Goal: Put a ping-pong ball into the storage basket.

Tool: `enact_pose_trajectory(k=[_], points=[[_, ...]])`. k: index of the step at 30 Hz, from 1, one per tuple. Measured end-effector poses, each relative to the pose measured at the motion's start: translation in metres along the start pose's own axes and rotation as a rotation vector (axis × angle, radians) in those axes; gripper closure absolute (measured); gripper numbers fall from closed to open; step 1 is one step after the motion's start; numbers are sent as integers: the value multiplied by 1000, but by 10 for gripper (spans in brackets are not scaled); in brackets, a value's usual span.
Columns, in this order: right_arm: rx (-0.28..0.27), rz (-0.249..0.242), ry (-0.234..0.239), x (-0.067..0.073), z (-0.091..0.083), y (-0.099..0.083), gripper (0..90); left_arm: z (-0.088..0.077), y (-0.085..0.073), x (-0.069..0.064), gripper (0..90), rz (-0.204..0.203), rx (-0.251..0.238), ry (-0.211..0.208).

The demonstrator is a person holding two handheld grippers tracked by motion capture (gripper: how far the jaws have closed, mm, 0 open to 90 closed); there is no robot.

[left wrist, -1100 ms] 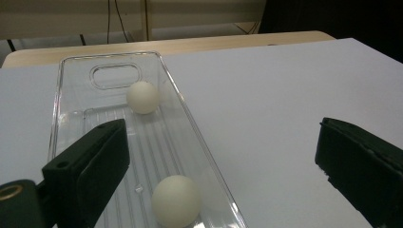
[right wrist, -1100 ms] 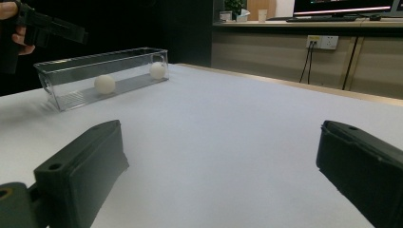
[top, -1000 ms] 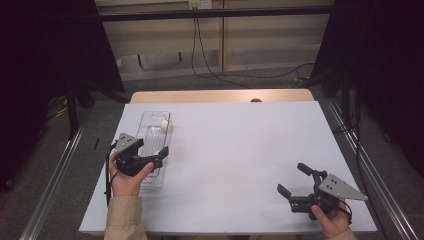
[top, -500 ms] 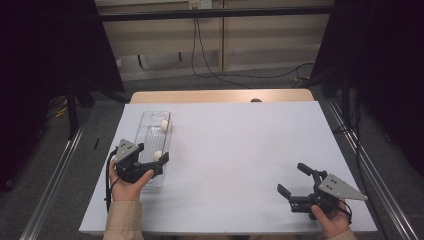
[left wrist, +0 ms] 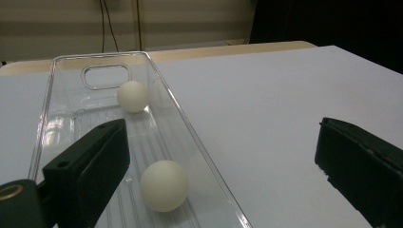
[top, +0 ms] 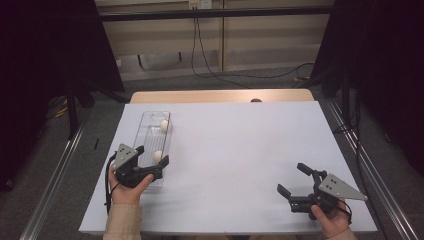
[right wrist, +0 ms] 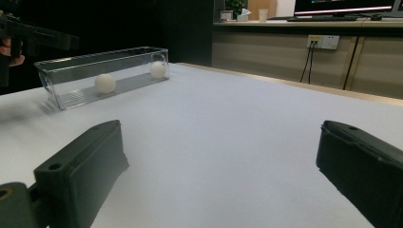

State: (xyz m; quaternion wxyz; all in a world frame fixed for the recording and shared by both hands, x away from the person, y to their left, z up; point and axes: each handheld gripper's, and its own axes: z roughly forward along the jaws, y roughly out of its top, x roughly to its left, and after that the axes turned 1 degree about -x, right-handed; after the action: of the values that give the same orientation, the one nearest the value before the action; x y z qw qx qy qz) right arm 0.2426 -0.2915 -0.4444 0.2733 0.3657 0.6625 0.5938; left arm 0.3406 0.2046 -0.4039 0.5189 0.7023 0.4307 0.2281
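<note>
Left gripper (top: 150,157) at the near-left part of the white table (top: 240,150), held over the near end of a clear plastic bin (top: 149,131). Jaws spread wide, nothing between them. In the left gripper view one jaw sits over the bin's inside, the other hangs out over bare table, so the bin's right wall runs up between the two jaws.

Bin is long and narrow, lying lengthwise away from the person, with a handle cutout (left wrist: 105,76) in its far end wall. Two white balls inside. Near ball (top: 158,156) lies on the bin floor just beside the left gripper's jaw over the bin, close to the right wall; in the left gripper view it is (left wrist: 164,185), low and between the jaws, not touched by either. Far ball (top: 164,125) sits near the bin's far end, also against the right wall, well apart from the gripper.

Middle of the table bare.

Right gripper (top: 296,181) at the near-right corner of the table, held in the person's right hand (top: 330,220), jaws wide apart, empty, well apart from the bin. Its view looks across the table at the bin with both balls.
</note>
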Motion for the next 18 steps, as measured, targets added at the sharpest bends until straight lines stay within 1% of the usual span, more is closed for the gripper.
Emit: enact_pose_trajectory(k=[2, 5, 7, 8, 9, 10, 11, 15, 18], points=[[1, 0, 0, 0, 0, 0, 15, -1, -2, 0, 42, 5, -2, 4], [0, -1, -1, 0, 0, 0, 15, -2, -5, 1, 41, 12, 1, 1], [-1, 0, -1, 0, 0, 0, 15, -3, -8, 0, 41, 6, -6, -6], [0, 0, -1, 0, 0, 0, 15, -3, -8, 0, 41, 11, -3, -7], [1, 0, 0, 0, 0, 0, 15, -3, -9, 0, 41, 2, -7, -7], [0, 0, 0, 0, 0, 0, 15, -3, -10, 1, 41, 7, -4, -16], [0, 0, 0, 0, 0, 0, 15, -4, -10, 1, 41, -3, -5, -18], [1, -1, -1, 0, 0, 0, 16, -5, -13, 3, 41, 1, -14, -15], [1, 0, -1, 0, 0, 0, 16, -6, -14, 4, 41, -19, -27, -25]])
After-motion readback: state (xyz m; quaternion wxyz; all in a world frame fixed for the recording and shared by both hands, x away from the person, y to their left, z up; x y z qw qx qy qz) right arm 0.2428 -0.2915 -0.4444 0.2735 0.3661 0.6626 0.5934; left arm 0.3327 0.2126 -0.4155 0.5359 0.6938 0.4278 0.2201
